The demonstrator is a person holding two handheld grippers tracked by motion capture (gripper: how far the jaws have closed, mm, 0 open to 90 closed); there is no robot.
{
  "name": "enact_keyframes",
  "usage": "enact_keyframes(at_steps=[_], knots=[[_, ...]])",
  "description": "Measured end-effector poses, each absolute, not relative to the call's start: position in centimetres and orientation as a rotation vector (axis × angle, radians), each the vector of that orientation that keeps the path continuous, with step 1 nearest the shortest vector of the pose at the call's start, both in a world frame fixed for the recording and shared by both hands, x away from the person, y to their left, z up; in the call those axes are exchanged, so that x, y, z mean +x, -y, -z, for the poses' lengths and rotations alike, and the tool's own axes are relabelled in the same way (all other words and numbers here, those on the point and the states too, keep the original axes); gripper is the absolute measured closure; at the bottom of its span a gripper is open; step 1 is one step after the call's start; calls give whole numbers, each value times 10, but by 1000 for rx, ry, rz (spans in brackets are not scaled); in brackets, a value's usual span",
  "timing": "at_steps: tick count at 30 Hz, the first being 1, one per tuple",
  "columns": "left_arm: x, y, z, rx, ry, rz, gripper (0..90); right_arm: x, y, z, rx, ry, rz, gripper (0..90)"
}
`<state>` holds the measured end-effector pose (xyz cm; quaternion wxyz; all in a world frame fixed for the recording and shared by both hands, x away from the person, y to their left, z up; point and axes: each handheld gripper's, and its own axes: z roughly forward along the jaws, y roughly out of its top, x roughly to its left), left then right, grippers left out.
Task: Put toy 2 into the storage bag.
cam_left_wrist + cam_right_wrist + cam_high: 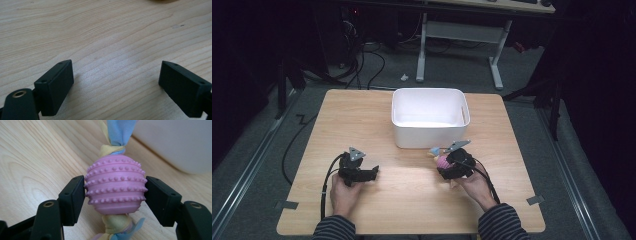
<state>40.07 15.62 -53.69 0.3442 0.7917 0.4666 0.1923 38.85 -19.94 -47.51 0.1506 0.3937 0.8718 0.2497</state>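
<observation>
Right gripper view: the right gripper [115, 192] pinches a pink studded rubber ball on a knotted cloth strip [115, 190] beside the white plastic bin [430, 117], apparently for placing inside; the left gripper [116, 87] rests spread on the table [100, 37].

From above your side you look forward and down on the light wooden table [412, 200]; each gripper view sits close behind its black fingers [55, 86], sharing that tabletop.
</observation>
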Motion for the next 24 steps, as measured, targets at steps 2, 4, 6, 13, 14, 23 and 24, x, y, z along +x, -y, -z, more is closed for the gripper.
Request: enact_keyframes(at_steps=[2,4,6,13,14,23,24], knots=[[401,-156,537,2058,-1208,-499,129,387,202,469,1120,-2492,-761,347],[401,-156,537,2058,-1208,-498,129,383,205,463,1117,-2481,-797,347],[401,-156,537,2056,-1210,-500,133,377,207,458,1103,-2485,-799,348],[400,-155,537,2058,-1205,-511,150,372,219,446,1131,-2483,-900,352],[400,-155,537,2059,-1202,-510,153,373,222,446,1143,-2490,-915,352],[400,-155,537,2055,-1204,-507,153,368,232,435,1140,-2522,-941,353],[400,-155,537,2054,-1205,-506,155,367,233,432,1141,-2528,-934,354]])
